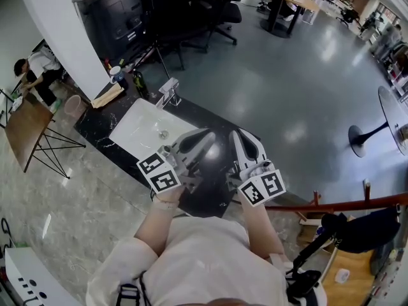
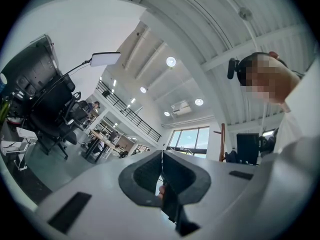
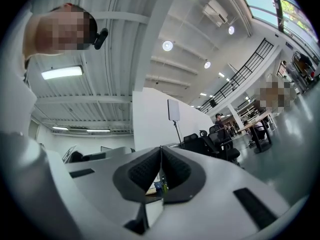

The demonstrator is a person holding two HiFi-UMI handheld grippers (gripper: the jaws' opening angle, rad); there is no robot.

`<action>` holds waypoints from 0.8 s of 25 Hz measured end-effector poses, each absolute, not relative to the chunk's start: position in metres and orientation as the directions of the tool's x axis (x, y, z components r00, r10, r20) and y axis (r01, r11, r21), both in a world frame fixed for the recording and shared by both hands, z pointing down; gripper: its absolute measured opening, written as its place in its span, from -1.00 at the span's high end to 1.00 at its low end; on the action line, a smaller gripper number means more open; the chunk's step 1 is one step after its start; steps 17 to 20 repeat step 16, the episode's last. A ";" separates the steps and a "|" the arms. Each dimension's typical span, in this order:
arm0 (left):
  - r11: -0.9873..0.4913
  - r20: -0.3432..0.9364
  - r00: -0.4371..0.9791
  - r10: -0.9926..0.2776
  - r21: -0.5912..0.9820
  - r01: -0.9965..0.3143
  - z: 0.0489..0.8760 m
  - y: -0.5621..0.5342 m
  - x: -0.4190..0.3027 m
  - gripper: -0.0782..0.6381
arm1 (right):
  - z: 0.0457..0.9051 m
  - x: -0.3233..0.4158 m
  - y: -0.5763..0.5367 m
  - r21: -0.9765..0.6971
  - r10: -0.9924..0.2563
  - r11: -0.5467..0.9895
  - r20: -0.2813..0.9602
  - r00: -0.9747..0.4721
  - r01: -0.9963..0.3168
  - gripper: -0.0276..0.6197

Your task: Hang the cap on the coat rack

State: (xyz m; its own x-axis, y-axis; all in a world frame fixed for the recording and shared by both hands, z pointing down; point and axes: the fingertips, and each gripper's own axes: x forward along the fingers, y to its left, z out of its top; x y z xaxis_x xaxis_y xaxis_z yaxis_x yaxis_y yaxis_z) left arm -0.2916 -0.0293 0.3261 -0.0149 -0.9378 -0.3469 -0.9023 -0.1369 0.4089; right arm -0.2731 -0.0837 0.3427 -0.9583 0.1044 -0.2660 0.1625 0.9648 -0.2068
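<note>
Both grippers are held up in front of my chest over a black counter, tips pointing away from me. My left gripper (image 1: 205, 134) (image 2: 161, 152) is shut with nothing between its pads. My right gripper (image 1: 238, 134) (image 3: 161, 148) is also shut and empty. The reddish-brown wooden coat rack (image 1: 357, 204) lies low at my right in the head view, and its post (image 2: 222, 143) shows in the left gripper view. A dark fabric thing (image 1: 368, 228) hangs from the rack; I cannot tell whether it is the cap.
A white sink (image 1: 143, 123) with a chrome faucet (image 1: 169, 92) is set in the black counter, with bottles (image 1: 139, 81) at its far end. Office chairs (image 1: 213, 8) stand beyond. A person (image 1: 35, 69) bends beside a folding wooden table (image 1: 25, 129) at left. A round pedestal table (image 1: 394, 110) stands at right.
</note>
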 end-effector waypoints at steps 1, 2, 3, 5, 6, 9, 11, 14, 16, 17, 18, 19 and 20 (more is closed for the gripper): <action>-0.139 -0.347 -0.012 -0.938 0.407 -0.903 0.326 -0.029 -0.291 0.75 | 0.342 -0.272 -0.083 -0.206 0.104 0.965 -0.269 -0.957 0.163 0.82; -0.140 -0.347 -0.010 -0.938 0.405 -0.904 0.326 -0.029 -0.290 0.75 | 0.341 -0.272 -0.084 -0.206 0.104 0.965 -0.273 -0.956 0.164 0.82; -0.141 -0.346 -0.008 -0.938 0.403 -0.904 0.327 -0.029 -0.289 0.75 | 0.341 -0.272 -0.084 -0.208 0.104 0.964 -0.277 -0.955 0.165 0.82; -0.142 -0.346 -0.006 -0.938 0.401 -0.905 0.328 -0.029 -0.289 0.76 | 0.342 -0.272 -0.085 -0.211 0.102 0.963 -0.280 -0.955 0.165 0.82; -0.141 -0.345 -0.006 -0.939 0.400 -0.905 0.328 -0.028 -0.289 0.76 | 0.343 -0.271 -0.085 -0.213 0.100 0.963 -0.280 -0.955 0.164 0.82; -0.135 -0.339 -0.010 -0.941 0.401 -0.906 0.327 -0.028 -0.287 0.76 | 0.343 -0.269 -0.087 -0.218 0.097 0.962 -0.280 -0.955 0.162 0.82; -0.131 -0.337 -0.013 -0.941 0.401 -0.907 0.325 -0.030 -0.285 0.75 | 0.341 -0.266 -0.088 -0.219 0.098 0.962 -0.281 -0.955 0.163 0.82; -0.133 -0.339 -0.013 -0.941 0.404 -0.905 0.323 -0.033 -0.282 0.75 | 0.339 -0.262 -0.092 -0.221 0.097 0.962 -0.282 -0.954 0.163 0.82; -0.137 -0.342 -0.012 -0.940 0.409 -0.902 0.322 -0.035 -0.280 0.76 | 0.340 -0.260 -0.095 -0.226 0.095 0.961 -0.280 -0.955 0.162 0.82; -0.137 -0.342 -0.012 -0.940 0.409 -0.902 0.322 -0.035 -0.280 0.76 | 0.340 -0.260 -0.095 -0.226 0.095 0.961 -0.280 -0.955 0.162 0.82; -0.137 -0.342 -0.012 -0.940 0.409 -0.902 0.322 -0.035 -0.280 0.76 | 0.340 -0.260 -0.095 -0.226 0.095 0.961 -0.280 -0.955 0.162 0.82; -0.137 -0.342 -0.012 -0.940 0.409 -0.902 0.322 -0.035 -0.280 0.76 | 0.340 -0.260 -0.095 -0.226 0.095 0.961 -0.280 -0.955 0.162 0.82; -0.137 -0.342 -0.012 -0.940 0.409 -0.902 0.322 -0.035 -0.280 0.76 | 0.340 -0.260 -0.095 -0.226 0.095 0.961 -0.280 -0.955 0.162 0.82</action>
